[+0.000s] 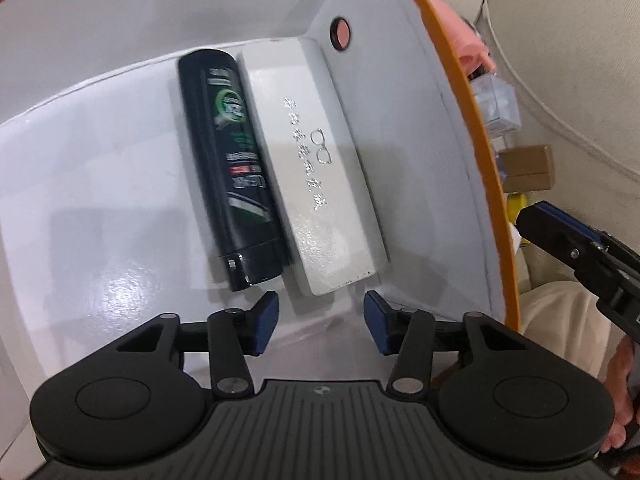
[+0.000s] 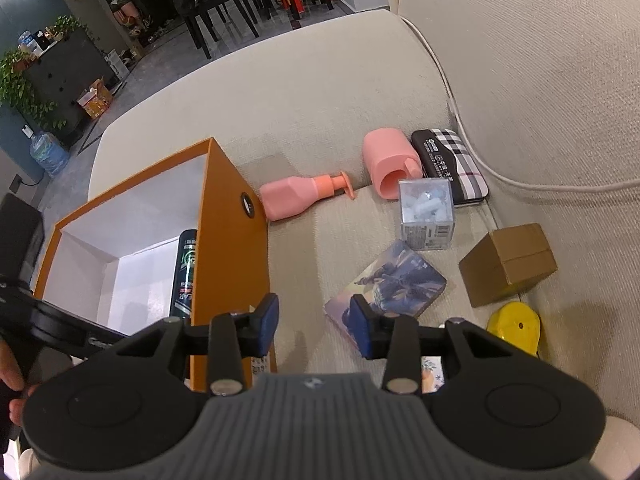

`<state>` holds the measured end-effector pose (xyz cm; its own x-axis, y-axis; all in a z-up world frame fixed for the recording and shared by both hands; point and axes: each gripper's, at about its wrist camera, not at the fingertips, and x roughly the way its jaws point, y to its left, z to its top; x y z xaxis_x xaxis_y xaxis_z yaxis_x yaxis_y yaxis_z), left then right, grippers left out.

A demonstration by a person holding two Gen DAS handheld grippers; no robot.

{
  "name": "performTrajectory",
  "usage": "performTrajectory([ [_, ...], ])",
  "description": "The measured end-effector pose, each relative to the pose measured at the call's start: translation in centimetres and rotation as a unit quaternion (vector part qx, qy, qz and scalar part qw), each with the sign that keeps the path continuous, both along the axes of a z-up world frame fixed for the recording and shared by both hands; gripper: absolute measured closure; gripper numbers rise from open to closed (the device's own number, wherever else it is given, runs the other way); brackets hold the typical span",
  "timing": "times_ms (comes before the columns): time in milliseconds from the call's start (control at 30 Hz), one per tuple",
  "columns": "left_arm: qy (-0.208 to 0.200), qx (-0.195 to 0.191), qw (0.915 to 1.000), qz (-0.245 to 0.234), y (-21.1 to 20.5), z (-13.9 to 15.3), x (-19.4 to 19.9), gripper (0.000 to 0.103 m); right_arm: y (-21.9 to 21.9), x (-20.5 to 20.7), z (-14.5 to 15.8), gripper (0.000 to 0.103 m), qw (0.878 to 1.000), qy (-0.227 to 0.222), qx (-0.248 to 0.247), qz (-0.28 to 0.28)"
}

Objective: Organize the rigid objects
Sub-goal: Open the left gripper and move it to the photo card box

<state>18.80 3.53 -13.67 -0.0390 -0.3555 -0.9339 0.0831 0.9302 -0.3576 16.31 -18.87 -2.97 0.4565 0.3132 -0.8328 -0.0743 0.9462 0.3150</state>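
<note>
An orange box (image 2: 232,216) with a white inside (image 1: 100,200) stands on the sofa. In it a black bottle (image 1: 228,168) lies beside a white glasses case (image 1: 316,168), against the right wall. My left gripper (image 1: 320,320) is open and empty inside the box, just short of them. My right gripper (image 2: 314,326) is open and empty above the sofa seat, right of the box. On the seat lie a pink pump bottle (image 2: 300,198), a pink cup (image 2: 390,164), a clear cube (image 2: 426,214), a picture card (image 2: 394,282), a brown carton (image 2: 508,264), a yellow object (image 2: 516,330) and a plaid case (image 2: 452,164).
The beige sofa backrest (image 2: 540,60) rises at the right with a white cable (image 2: 480,160) along its seam. The box wall has a round hole (image 1: 340,33). The right gripper shows outside the box in the left wrist view (image 1: 580,256). A room with dark furniture lies beyond.
</note>
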Motion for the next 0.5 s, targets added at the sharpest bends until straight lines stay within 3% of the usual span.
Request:
performTrajectory([
  [67, -0.006, 0.015, 0.9999, -0.001, -0.6, -0.4, 0.0, 0.064, 0.1, 0.0, -0.3, 0.064, 1.0, 0.006, 0.001, 0.0],
  [167, -0.021, 0.031, 0.9993, 0.0, -1.3, -0.5, 0.0, 0.075, 0.1, -0.1, -0.7, 0.064, 1.0, 0.01, 0.004, 0.004],
  [300, -0.047, 0.042, 0.9979, 0.016, -1.7, -0.2, 0.0, 0.08, -0.3, -0.4, -1.1, 0.061, 1.0, 0.011, -0.003, 0.006],
  [500, -0.06, 0.036, 0.9967, 0.041, -1.0, 0.5, -0.7, 0.079, -1.8, -1.0, -1.5, 0.058, 1.0, 0.016, -0.01, -0.004],
])
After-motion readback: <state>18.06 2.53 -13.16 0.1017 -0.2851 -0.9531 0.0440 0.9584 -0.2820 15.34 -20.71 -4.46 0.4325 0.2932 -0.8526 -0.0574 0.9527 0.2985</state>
